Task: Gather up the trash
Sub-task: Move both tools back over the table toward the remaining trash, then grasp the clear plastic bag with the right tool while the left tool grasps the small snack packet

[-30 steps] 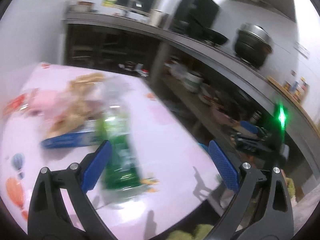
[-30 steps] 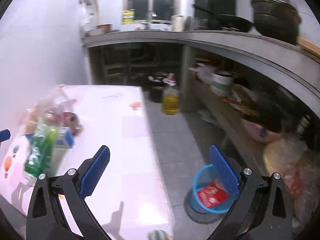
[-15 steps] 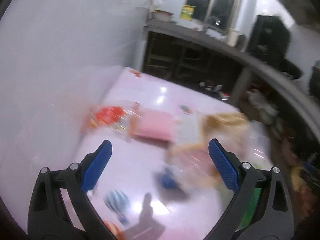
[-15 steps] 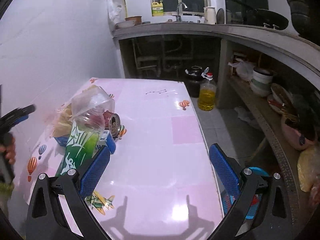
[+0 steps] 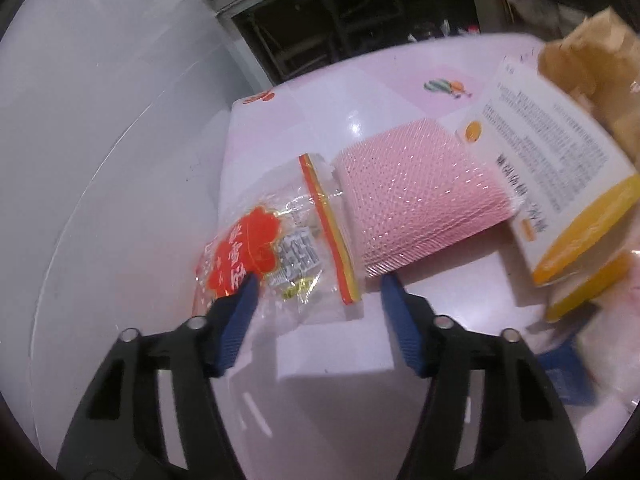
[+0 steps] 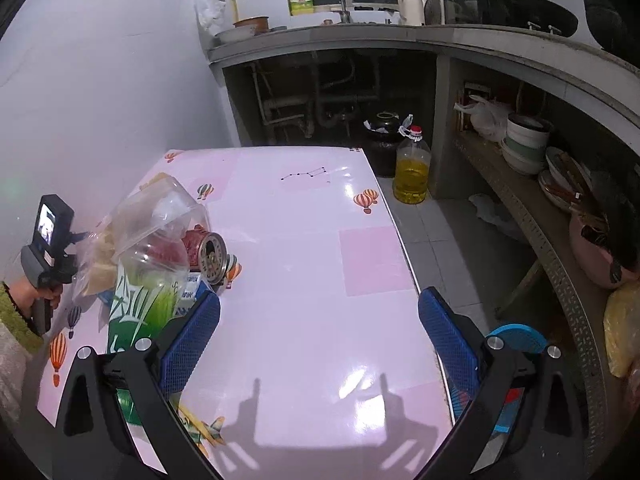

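The clear snack packet (image 5: 276, 256) lies low in the frame between my left gripper (image 5: 316, 300) pads, jaws just closing, not yet pinching. My right gripper (image 6: 320, 340) gapes empty over bare pink table (image 6: 304, 240), whose edge runs right.

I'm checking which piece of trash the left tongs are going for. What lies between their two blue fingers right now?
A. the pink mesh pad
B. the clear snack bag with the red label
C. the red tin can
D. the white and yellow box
B: in the left wrist view the left tongs straddle the clear snack bag with the red label, while the pink mesh pad lies just beyond them.
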`<act>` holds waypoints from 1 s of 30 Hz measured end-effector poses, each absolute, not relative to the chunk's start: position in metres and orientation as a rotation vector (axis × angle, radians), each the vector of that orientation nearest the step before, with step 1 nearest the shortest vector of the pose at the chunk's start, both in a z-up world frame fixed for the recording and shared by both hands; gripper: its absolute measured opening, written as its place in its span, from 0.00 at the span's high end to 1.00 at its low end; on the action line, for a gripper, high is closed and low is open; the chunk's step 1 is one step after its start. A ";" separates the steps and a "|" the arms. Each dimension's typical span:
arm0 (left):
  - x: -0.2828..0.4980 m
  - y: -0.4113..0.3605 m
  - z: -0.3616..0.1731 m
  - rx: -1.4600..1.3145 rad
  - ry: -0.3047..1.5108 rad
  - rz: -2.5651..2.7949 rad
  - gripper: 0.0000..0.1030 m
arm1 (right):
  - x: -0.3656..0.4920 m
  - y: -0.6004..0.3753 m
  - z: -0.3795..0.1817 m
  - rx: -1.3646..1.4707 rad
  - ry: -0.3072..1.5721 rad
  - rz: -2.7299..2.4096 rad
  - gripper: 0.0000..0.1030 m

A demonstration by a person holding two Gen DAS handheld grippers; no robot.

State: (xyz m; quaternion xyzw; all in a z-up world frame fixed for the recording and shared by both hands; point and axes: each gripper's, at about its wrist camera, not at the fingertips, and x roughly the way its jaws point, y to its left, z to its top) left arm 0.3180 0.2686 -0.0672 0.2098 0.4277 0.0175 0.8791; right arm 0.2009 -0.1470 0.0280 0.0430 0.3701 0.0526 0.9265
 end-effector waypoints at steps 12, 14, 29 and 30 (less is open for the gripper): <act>0.309 0.257 -0.063 0.510 0.817 0.057 0.81 | 0.211 -0.134 0.037 0.071 0.742 0.136 0.06; 0.294 0.254 -0.061 0.505 0.800 0.070 0.83 | 0.214 -0.132 0.041 0.071 0.732 0.149 0.06; 0.226 0.257 -0.021 0.237 0.707 0.137 0.95 | 0.215 0.014 0.082 -0.350 0.543 0.721 0.14; 0.222 0.259 -0.018 0.220 0.700 0.144 0.96 | 0.212 0.028 0.079 -0.391 0.534 0.751 0.16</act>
